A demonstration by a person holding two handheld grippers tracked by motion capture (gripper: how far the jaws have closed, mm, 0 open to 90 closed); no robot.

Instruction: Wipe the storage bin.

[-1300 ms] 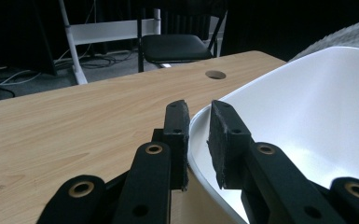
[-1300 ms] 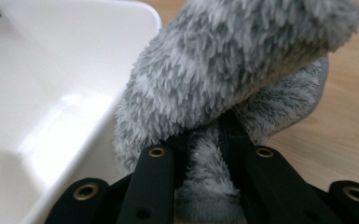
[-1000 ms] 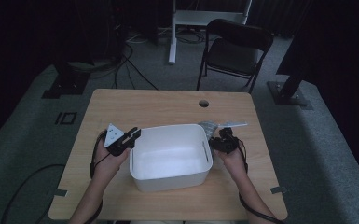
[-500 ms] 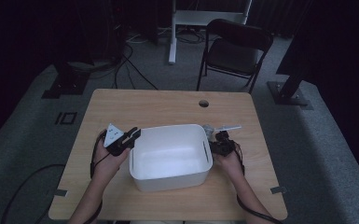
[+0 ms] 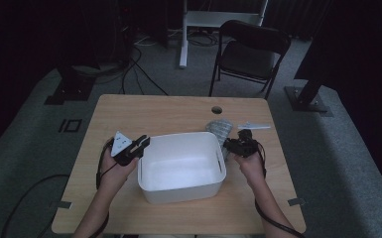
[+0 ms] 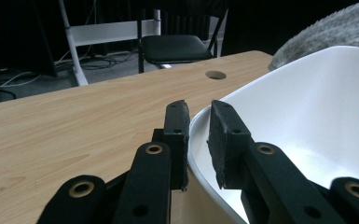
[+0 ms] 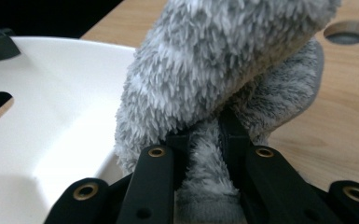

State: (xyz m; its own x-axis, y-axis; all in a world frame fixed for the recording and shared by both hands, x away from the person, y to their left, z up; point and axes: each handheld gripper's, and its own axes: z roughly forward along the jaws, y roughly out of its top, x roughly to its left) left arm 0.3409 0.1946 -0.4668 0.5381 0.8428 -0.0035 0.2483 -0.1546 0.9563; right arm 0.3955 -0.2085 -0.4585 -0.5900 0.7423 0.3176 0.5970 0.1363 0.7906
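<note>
A white plastic tub (image 5: 178, 191) stands in the middle of the wooden table (image 5: 168, 111). My left gripper (image 5: 141, 144) is at its left side. In the left gripper view the pads (image 6: 177, 126) sit on either side of the tub's rim (image 6: 307, 102) and pinch it. My right gripper (image 5: 232, 145) is at the tub's right rim, shut on a grey fluffy cloth (image 5: 220, 130). In the right gripper view that cloth (image 7: 224, 56) bunches up over the jaws, right beside the tub's wall (image 7: 51, 93). The cloth (image 6: 326, 28) also rises behind the tub in the left gripper view.
A small white elongated object (image 5: 254, 126) lies on the table at the far right, behind my right gripper. A round hole (image 5: 217, 109) pierces the tabletop near its far edge. A black folding chair (image 5: 250, 49) stands beyond the table.
My right gripper has risen a little with the grey cloth in it, beside the tub's right rim. My left gripper has stayed on the left rim.
</note>
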